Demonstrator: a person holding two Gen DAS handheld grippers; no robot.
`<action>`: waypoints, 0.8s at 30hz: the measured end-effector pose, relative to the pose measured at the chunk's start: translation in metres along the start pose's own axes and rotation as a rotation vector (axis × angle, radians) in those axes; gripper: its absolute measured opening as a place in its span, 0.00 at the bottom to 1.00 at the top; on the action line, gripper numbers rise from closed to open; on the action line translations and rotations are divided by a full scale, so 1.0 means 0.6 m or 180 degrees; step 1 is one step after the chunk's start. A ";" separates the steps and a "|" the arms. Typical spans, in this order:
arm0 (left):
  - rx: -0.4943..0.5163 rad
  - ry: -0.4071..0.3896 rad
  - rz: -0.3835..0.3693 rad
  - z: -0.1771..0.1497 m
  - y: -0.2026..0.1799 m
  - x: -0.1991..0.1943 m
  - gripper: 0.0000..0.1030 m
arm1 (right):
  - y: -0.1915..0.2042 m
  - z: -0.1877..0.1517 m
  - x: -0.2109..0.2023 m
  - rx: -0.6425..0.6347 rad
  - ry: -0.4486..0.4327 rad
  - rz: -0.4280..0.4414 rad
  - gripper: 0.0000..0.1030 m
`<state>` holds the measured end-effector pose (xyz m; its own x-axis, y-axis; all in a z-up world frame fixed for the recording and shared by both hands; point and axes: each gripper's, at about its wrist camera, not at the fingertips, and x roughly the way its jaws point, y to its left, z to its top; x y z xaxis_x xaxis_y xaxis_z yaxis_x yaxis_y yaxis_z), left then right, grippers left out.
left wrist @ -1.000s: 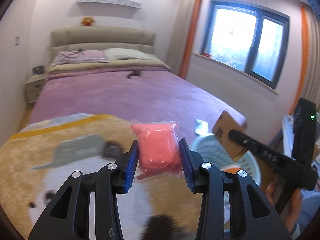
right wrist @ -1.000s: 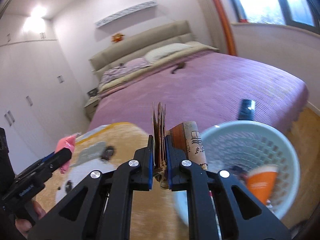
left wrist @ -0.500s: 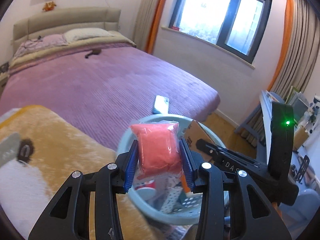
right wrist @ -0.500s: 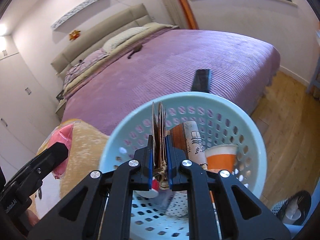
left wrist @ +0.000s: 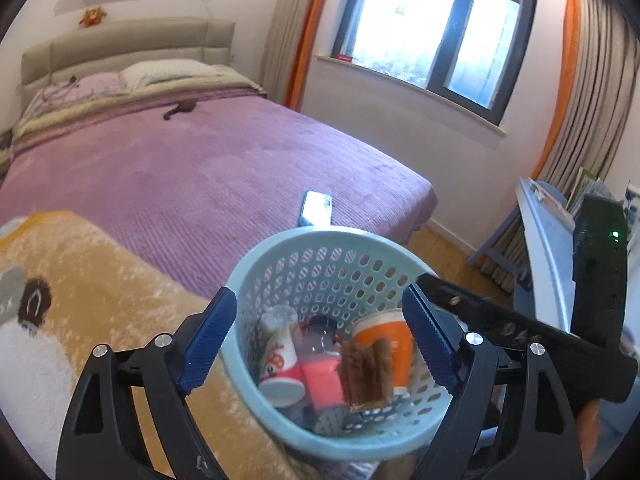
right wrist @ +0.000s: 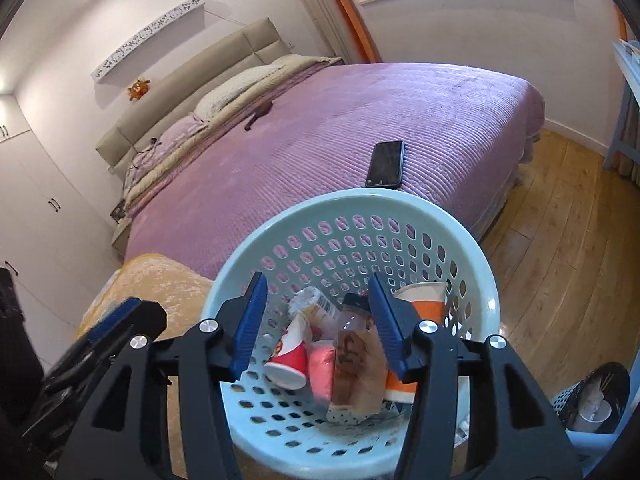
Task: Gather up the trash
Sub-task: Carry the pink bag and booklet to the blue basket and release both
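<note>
- The pink packet [left wrist: 322, 376] and the brown paper piece [left wrist: 368, 372] lie inside the pale blue basket [left wrist: 320, 240], among 2 paper cups and a clear bottle [right wrist: 352, 320].
- The left tongs [left wrist: 320, 336] hang over the basket, jaws opening, nothing between the blue pads.
- The right tongs [right wrist: 316, 320] also hang over it, jaws opening and empty.
- The basket stands by the purple bed [right wrist: 320, 128], where a dark phone [right wrist: 386, 164] lies near the rim.
- A yellow plush blanket [left wrist: 100, 288] lies to the left of the basket.
</note>
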<state>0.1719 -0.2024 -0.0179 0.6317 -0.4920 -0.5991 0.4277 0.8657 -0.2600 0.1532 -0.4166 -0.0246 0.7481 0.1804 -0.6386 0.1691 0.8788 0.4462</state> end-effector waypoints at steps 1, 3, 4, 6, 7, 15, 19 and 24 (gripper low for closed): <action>-0.0042 -0.0006 -0.0026 0.001 0.006 -0.008 0.80 | 0.002 -0.001 -0.008 -0.0002 -0.0013 0.0020 0.48; -0.0109 -0.0046 -0.0035 -0.005 0.016 -0.033 0.80 | 0.005 -0.007 -0.029 -0.0003 -0.0049 0.0065 0.48; -0.0124 -0.0067 -0.0022 -0.007 0.019 -0.044 0.80 | 0.008 -0.008 -0.036 -0.0006 -0.0060 0.0077 0.48; -0.0151 -0.0136 0.0019 -0.015 0.028 -0.077 0.80 | 0.018 -0.012 -0.055 -0.0025 -0.0076 0.0111 0.49; -0.0161 -0.0170 0.0048 -0.017 0.031 -0.090 0.81 | 0.021 -0.011 -0.061 -0.0037 -0.0087 0.0131 0.51; -0.0186 -0.0589 0.0733 -0.065 0.062 -0.234 0.88 | 0.098 -0.065 -0.131 -0.0423 -0.0336 -0.0045 0.59; -0.0116 -0.0862 0.1266 -0.103 0.071 -0.297 0.89 | 0.120 -0.103 -0.176 -0.0520 -0.0716 -0.0087 0.59; -0.0092 -0.1153 0.1684 -0.163 0.090 -0.351 0.89 | 0.158 -0.154 -0.221 -0.0812 -0.1155 -0.0170 0.59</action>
<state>-0.0010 -0.0431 0.0200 0.9331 0.0069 -0.3595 -0.0161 0.9996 -0.0225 0.0109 -0.3166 0.0446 0.9270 0.0051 -0.3750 0.0840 0.9717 0.2206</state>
